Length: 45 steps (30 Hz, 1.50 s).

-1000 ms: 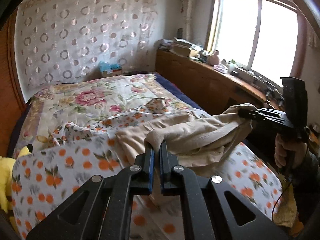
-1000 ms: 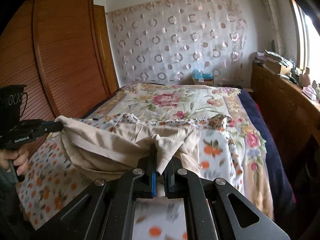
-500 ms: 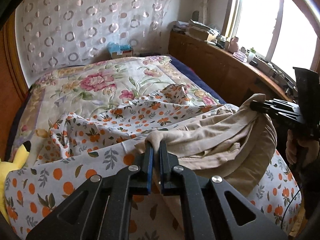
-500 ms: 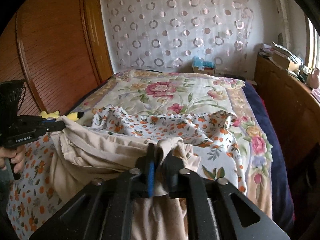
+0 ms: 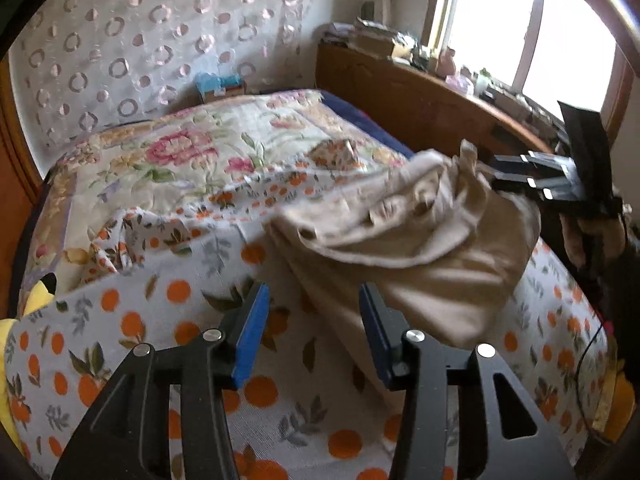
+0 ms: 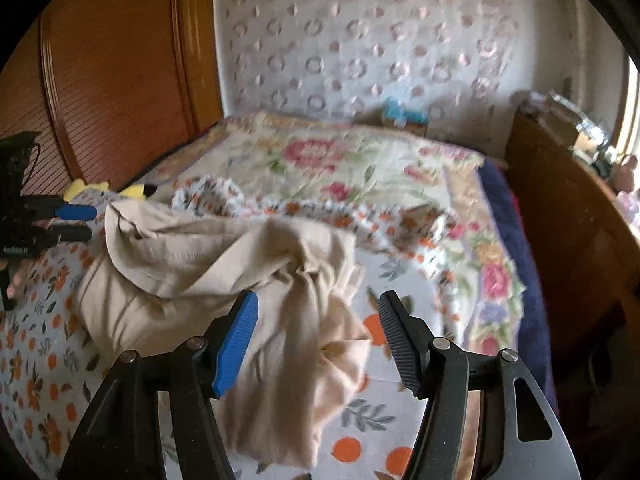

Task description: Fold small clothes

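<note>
A beige garment [image 5: 404,236] lies bunched on the orange-dotted sheet [image 5: 160,320]; in the right wrist view it [image 6: 224,268] is blurred and its folds still hang loose. My left gripper [image 5: 310,320] is open and empty, just in front of the garment's left edge. My right gripper [image 6: 316,324] is open, with the garment's hanging folds between and below its fingers, not gripped. Each gripper shows in the other's view, the right one [image 5: 520,172] at the garment's far right, the left one [image 6: 76,222] at its left.
A floral quilt [image 5: 192,152] covers the far bed. A yellow plush toy [image 6: 108,190] lies at the left edge. A wooden cabinet [image 5: 420,96] with clutter runs under the window on the right. A wooden wardrobe [image 6: 112,68] stands left. A blue box [image 6: 404,114] sits at the headboard.
Both grippers were shut on the beige garment and held it stretched above the bed. Both have opened and let it go; it has dropped onto the sheet.
</note>
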Tool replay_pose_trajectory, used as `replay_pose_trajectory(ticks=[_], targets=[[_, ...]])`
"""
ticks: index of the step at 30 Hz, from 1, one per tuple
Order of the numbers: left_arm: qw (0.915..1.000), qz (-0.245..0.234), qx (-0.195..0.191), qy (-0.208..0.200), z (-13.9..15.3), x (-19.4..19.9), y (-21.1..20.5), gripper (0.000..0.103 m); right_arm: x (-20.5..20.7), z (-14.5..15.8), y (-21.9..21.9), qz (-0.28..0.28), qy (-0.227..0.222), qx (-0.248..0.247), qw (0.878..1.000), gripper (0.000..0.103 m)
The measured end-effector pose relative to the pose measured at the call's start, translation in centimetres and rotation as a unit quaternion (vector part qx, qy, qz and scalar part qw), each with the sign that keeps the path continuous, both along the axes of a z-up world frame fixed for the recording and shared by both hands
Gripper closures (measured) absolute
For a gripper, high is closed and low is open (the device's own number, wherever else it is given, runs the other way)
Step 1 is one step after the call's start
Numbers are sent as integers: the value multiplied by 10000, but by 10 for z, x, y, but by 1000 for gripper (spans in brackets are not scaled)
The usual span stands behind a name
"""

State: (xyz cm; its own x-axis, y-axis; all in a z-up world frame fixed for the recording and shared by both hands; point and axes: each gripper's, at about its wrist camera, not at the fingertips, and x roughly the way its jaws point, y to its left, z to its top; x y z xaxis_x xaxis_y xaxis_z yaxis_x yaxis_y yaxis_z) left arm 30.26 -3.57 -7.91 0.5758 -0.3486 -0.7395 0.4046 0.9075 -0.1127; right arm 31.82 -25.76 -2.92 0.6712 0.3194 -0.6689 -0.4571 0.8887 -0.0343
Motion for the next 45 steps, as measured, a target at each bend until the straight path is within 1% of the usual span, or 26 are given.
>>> replay_pose_trajectory(ticks=[3,5,6,7,8,11,15,16,19,20,22,24,25,27,31,32,33,34,35,36,37,40,41,42,43,45], targets=[[9999,-55,-21,120,-7,0,-3,55,18,2,11,94,86,57,9999,38],[9999,-69,-49,142,-9,-1,-4,55,33,3,15,126,194,62,9997,49],[9998,-90,-51,143,-9,-1,-6,55,40,2,17,124,305,86,9994,65],[9999,-99,-46,132,-9,-2,-7,55,45,3,15,140,399,137,9990,92],[9999,-110,-38,125,-9,-2,-8,55,47,5,12,193,467,217,9985,99],[9998,-159,-39,119,-8,-3,-11,55,50,20,-4,138,258,503,9983,99],[9998,-152,-39,149,-9,-5,-13,55,52,26,-28,-851,-237,497,9949,99],[9998,-143,-29,164,-10,-6,-13,55,52,26,-32,-1047,-277,452,9931,99],[9997,-163,-66,168,-10,-12,-13,55,51,22,-34,-1084,-83,332,9935,98],[9997,-173,-89,177,-10,-15,-13,55,49,21,-33,-1111,-32,222,9936,93],[9995,-206,-146,208,-10,-20,-15,55,43,21,-32,-1007,31,101,9949,72],[9993,-246,-173,226,-11,-24,-17,55,27,26,-32,-840,16,136,9964,55],[9992,-269,-174,237,-12,-26,-18,55,22,31,-30,-812,20,130,9966,50],[9991,-270,-162,271,-16,-29,-20,55,5,33,-32,-702,117,135,9974,49],[9986,-296,-215,392,-22,-31,-22,55,-29,31,-42,-360,318,117,9988,49],[9984,-311,-238,403,-23,-31,-21,58,-37,30,-46,-285,381,96,9988,49],[9983,-324,-264,399,-22,-32,-21,63,-40,29,-49,-219,449,60,9987,49],[9980,-376,-290,412,-22,-33,-22,75,-45,29,-51,-178,476,23,9987,49],[9976,-422,-323,433,-22,-34,-23,82,-50,31,-55,-155,504,19,9986,49],[9973,-465,-354,447,-22,-34,-23,87,-52,32,-58,-130,563,51,9983,49],[9970,-504,-362,462,-23,-34,-24,97,-50,31,-59,-94,630,80,9979,49],[9978,-500,-247,370,-20,-37,-25,100,-44,26,-59,-25,772,59,9970,50],[9980,-480,-225,341,-19,-39,-24,100,-44,25,-58,24,787,49,9969,54],[9985,-416,-209,298,-17,-40,-22,100,-44,28,-55,111,793,37,9968,79],[9986,-389,-201,292,-17,-42,-19,100,-43,28,-54,200,780,-70,9967,89],[9988,-342,-190,303,-17,-45,-15,100,-45,34,-48,177,570,-333,9977,92]])
